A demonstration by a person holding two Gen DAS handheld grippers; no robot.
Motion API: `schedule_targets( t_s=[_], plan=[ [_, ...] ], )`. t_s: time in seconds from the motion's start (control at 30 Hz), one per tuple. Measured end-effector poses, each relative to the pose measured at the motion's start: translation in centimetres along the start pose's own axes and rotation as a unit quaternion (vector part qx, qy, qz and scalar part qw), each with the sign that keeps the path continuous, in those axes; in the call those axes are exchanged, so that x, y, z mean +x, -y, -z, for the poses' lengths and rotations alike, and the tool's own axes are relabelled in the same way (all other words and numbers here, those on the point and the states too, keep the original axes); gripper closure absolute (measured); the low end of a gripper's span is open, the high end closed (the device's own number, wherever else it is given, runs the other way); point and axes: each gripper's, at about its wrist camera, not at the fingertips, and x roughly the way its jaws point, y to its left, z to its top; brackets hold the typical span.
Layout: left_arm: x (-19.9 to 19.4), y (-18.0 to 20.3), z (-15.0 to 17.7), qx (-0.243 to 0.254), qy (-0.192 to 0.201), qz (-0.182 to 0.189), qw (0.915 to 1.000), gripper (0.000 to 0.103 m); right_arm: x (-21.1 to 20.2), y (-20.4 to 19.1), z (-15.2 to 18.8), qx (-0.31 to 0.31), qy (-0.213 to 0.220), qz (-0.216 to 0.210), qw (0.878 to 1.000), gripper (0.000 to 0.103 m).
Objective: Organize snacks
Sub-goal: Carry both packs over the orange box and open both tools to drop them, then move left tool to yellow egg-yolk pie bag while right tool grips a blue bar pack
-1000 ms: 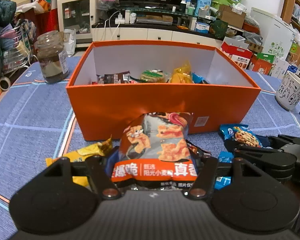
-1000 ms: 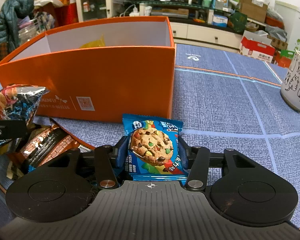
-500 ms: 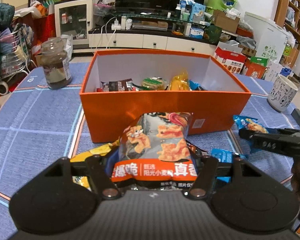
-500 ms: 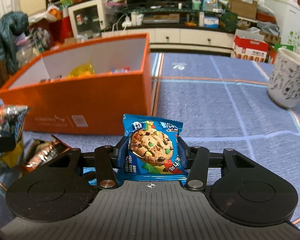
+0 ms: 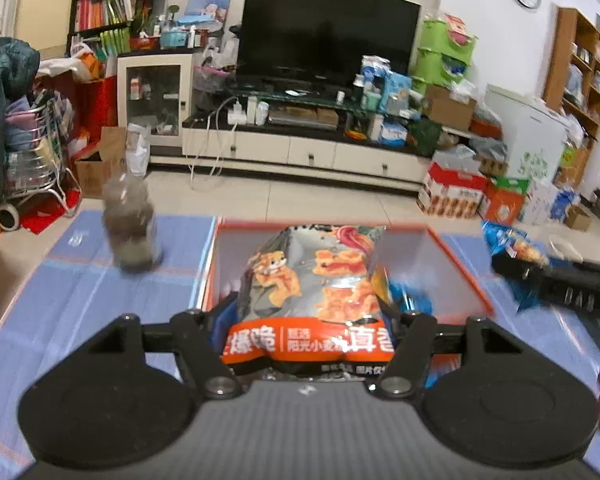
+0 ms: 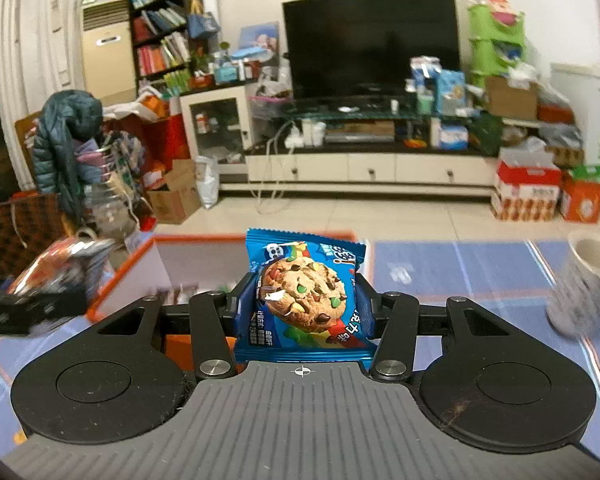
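Observation:
My left gripper [image 5: 310, 320] is shut on an orange and silver snack bag [image 5: 314, 280], held up in front of the open orange box [image 5: 464, 272] on the blue tablecloth. In the right wrist view my right gripper [image 6: 302, 304] is shut on a blue cookie packet [image 6: 304, 296], raised above the box's near right corner [image 6: 140, 256]. Each gripper shows in the other's view: the right one with the cookie packet [image 5: 516, 248] at the far right, the left one with the snack bag [image 6: 64, 268] at the far left. The box's contents are mostly hidden behind the held packets.
A brown glass jar [image 5: 130, 228] stands on the cloth left of the box. A white patterned mug [image 6: 584, 284] stands to the right. Beyond the table edge are a TV stand [image 5: 300, 152], cartons and a clothes rack.
Both grippers have risen from table level with their packets and tilted further up; the box now lies lower in both views and the loose snacks on the cloth have dropped out of sight.

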Motion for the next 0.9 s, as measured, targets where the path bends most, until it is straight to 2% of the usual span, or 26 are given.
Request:
schedule_targets(
  t_s=[0.03, 0.07, 0.1, 0.13, 0.17, 0.2, 0.23, 0.27, 0.3, 0.37, 0.43, 0.5, 0.53, 0.6, 0.67, 0.73, 0.8, 0.9],
  plan=[
    [1.9, -0.1, -1.3, -0.002, -0.006, 0.005, 1.0000, 0.037, 1.2, -0.4, -0.9, 0.001, -0.001, -0.002, 1.000, 0.066],
    [3.3, -0.3, -2.1, -0.002, -0.004, 0.008, 1.0000, 0.026, 2.6, -0.8, -1.8, 0.002, -0.002, -0.001, 1.000, 0.065],
    [4.3, -0.5, -2.8, 0.005, -0.003, 0.004, 1.0000, 0.023, 3.7, -1.1, -2.6, 0.000, -0.005, 0.002, 1.000, 0.062],
    [4.6, -0.8, -3.2, 0.005, -0.008, -0.016, 0.9998, 0.024, 4.4, -1.3, -3.2, -0.001, -0.010, 0.007, 1.000, 0.060],
    [4.1, -1.2, -3.4, -0.002, -0.008, -0.026, 0.9996, 0.024, 4.3, -1.2, -3.7, 0.010, -0.014, 0.011, 1.000, 0.060],
    [2.9, -1.7, -3.2, -0.005, 0.007, -0.014, 0.9999, 0.023, 3.3, -1.0, -3.8, 0.023, -0.005, 0.003, 1.000, 0.056],
    [1.3, -2.4, -2.6, -0.005, 0.027, 0.005, 0.9996, 0.016, 2.4, -1.0, -3.5, 0.030, 0.003, -0.003, 1.000, 0.050],
    [-0.4, -3.1, -1.7, -0.003, 0.042, 0.012, 0.9990, 0.011, 0.7, -1.0, -2.8, 0.034, 0.010, -0.001, 0.999, 0.037],
    [-1.7, -3.6, -0.8, 0.000, 0.050, 0.010, 0.9987, 0.010, -0.8, -1.0, -1.7, 0.032, 0.016, 0.005, 0.999, 0.032],
    [-4.3, -4.6, 1.5, 0.016, 0.062, 0.011, 0.9979, 0.010, -3.2, -1.1, 0.8, 0.027, 0.017, 0.012, 0.999, 0.031],
    [-6.0, -5.3, 4.1, 0.039, 0.059, 0.022, 0.9972, 0.010, -4.9, -1.1, 4.2, 0.018, -0.006, 0.010, 1.000, 0.031],
    [-6.7, -5.7, 6.3, 0.079, 0.059, 0.048, 0.9939, 0.010, -5.6, -1.1, 7.4, 0.008, -0.034, 0.016, 0.999, 0.031],
    [-6.7, -5.8, 7.3, 0.111, 0.056, 0.062, 0.9903, 0.010, -5.5, -1.0, 8.3, 0.004, -0.046, 0.018, 0.999, 0.031],
    [-5.9, -5.4, 9.3, 0.196, 0.045, 0.078, 0.9764, 0.010, -5.1, -0.8, 9.6, -0.003, -0.064, 0.020, 0.998, 0.031],
    [-5.0, -5.0, 10.9, 0.254, 0.037, 0.064, 0.9644, 0.010, -4.5, -0.3, 10.2, -0.006, -0.064, 0.034, 0.997, 0.031],
    [-3.9, -5.5, 11.7, 0.254, 0.023, 0.083, 0.9633, 0.010, -3.7, 0.5, 10.6, 0.027, -0.069, 0.049, 0.996, 0.031],
    [-2.4, -5.8, 11.7, 0.242, -0.003, 0.118, 0.9630, 0.010, -2.6, 0.7, 11.3, 0.060, -0.080, 0.056, 0.993, 0.033],
    [-1.3, -5.5, 12.1, 0.261, -0.015, 0.128, 0.9569, 0.010, -0.6, -0.7, 12.1, 0.050, -0.109, 0.048, 0.992, 0.040]
  ],
)
